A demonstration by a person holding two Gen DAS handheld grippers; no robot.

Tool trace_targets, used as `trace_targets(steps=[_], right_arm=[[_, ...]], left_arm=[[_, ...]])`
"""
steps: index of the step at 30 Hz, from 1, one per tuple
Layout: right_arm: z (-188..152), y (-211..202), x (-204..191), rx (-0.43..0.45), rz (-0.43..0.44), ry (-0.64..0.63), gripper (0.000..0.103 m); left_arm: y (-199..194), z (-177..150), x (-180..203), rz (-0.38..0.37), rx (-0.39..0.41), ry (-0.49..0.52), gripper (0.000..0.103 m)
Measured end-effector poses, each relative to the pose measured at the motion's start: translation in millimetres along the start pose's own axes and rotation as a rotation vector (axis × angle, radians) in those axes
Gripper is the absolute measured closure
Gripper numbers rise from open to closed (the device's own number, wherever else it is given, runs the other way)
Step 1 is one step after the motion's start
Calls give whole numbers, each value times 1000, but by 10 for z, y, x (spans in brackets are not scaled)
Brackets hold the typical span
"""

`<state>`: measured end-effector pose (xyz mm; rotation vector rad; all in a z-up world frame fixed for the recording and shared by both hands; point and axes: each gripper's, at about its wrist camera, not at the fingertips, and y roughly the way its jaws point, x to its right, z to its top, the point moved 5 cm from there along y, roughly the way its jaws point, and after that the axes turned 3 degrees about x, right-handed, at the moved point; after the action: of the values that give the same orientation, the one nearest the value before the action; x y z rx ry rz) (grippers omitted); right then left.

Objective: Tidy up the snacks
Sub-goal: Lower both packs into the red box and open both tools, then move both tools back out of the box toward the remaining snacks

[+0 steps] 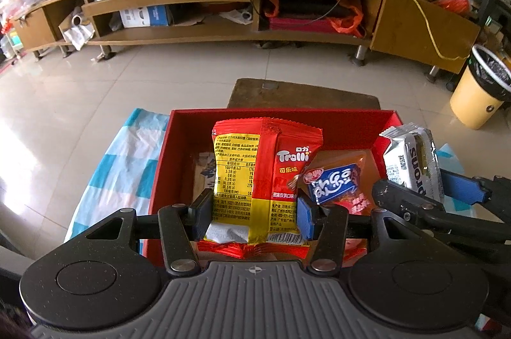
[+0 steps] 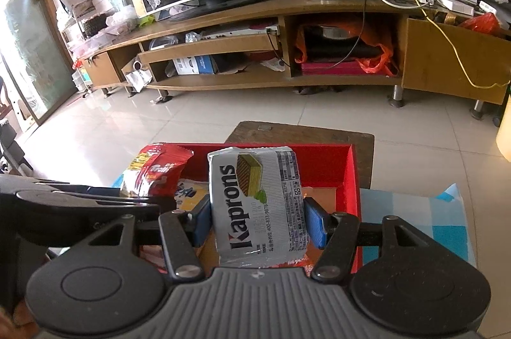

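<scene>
Left gripper (image 1: 254, 216) pinching red Trolli packet (image 1: 266, 176), right gripper (image 2: 257, 222) pinching silver Kaprons wafer pack (image 2: 257, 205); both held over the red box (image 1: 281, 118). Blue-wrapped snack (image 1: 332, 182) already lying inside. Box sits on checked cloth (image 1: 127, 166); TV stand (image 1: 223, 3) and yellow bin (image 1: 479, 90) well behind. Box floor mostly hidden by the packets.

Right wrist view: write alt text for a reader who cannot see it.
The right gripper clamps a silver Kaprons wafer pack above an open red box, with the left gripper's red Trolli bag beside it. A wooden TV stand lies beyond.
</scene>
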<state>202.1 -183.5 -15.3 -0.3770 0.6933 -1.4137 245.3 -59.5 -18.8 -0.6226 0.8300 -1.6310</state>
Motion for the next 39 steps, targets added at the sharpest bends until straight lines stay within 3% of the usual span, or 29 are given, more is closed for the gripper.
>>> trace_targets(steps=[14, 16, 17, 27, 39], right_arm=[[-70, 279, 9, -33, -29, -23, 47], [-74, 303, 6, -48, -38, -30, 47], [-88, 296, 2, -49, -43, -34, 47], [-92, 222, 34, -45, -51, -30, 47], [-227, 3, -3, -66, -54, -61, 41]], left_arm=[[254, -53, -61, 53, -49, 2, 40], [260, -60, -67, 81, -44, 19, 24], [262, -56, -75, 94, -39, 21, 21], [198, -68, -168, 93, -45, -5, 19], [-23, -299, -251, 89, -70, -17, 16]])
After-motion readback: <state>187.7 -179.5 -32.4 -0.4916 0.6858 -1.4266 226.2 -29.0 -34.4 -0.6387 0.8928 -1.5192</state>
